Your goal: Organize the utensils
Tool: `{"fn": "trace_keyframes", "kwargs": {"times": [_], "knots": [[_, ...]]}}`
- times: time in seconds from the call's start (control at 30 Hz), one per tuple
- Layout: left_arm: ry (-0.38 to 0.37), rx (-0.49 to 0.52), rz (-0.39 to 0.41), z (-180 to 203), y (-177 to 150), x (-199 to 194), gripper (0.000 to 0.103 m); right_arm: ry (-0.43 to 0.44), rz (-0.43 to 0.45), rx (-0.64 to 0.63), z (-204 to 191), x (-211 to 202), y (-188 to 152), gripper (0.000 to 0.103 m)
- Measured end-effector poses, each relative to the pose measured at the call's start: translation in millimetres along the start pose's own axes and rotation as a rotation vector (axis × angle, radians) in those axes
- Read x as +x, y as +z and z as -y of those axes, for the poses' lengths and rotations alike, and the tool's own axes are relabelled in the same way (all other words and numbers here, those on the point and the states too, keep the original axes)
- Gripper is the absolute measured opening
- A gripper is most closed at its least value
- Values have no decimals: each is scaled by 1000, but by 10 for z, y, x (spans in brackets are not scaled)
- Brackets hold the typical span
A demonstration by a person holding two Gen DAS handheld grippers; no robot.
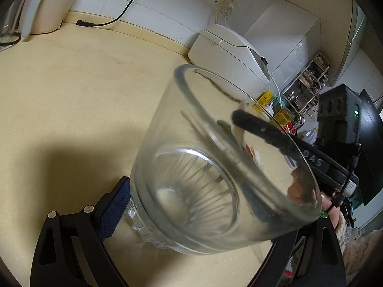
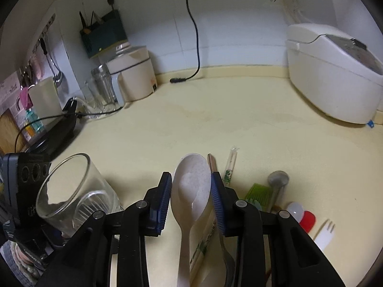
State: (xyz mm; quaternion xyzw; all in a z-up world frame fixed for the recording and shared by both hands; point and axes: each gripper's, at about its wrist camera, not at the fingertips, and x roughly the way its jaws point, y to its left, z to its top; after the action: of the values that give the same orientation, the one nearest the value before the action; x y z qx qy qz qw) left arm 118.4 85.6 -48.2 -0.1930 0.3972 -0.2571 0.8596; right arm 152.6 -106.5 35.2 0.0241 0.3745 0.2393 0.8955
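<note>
My left gripper (image 1: 215,205) is shut on a clear glass cup (image 1: 215,167), tilted with its mouth toward the upper right and nothing inside. A black finger (image 1: 253,125) of the right gripper shows through the rim. In the right wrist view the same cup (image 2: 71,191) hangs at the lower left. My right gripper (image 2: 191,198) has its blue pads against both sides of a white spoon's (image 2: 191,186) bowl, handle running back under the jaws. Beneath lie wrapped chopsticks (image 2: 231,165), a metal spoon (image 2: 227,260), a green brush (image 2: 259,192), a grey ladle (image 2: 277,178) and a white fork (image 2: 324,235).
A white rice cooker (image 2: 335,79) stands at the right on the cream counter (image 2: 215,119). A beige pot (image 2: 134,71), drinking glasses (image 2: 103,88) and a loose black plug (image 2: 179,80) sit along the back wall. A green utensil holder (image 2: 103,35) hangs above.
</note>
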Motion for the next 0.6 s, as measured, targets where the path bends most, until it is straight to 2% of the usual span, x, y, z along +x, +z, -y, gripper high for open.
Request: {"fn": "trace_keyframes", "kwargs": {"times": [0.17, 0.6], "knots": [[0, 0, 0, -1, 0, 1, 94, -26, 65, 16, 41, -215, 30, 34], [-1, -1, 0, -3, 1, 1, 94, -56, 157, 9, 2, -421, 211, 33]]}}
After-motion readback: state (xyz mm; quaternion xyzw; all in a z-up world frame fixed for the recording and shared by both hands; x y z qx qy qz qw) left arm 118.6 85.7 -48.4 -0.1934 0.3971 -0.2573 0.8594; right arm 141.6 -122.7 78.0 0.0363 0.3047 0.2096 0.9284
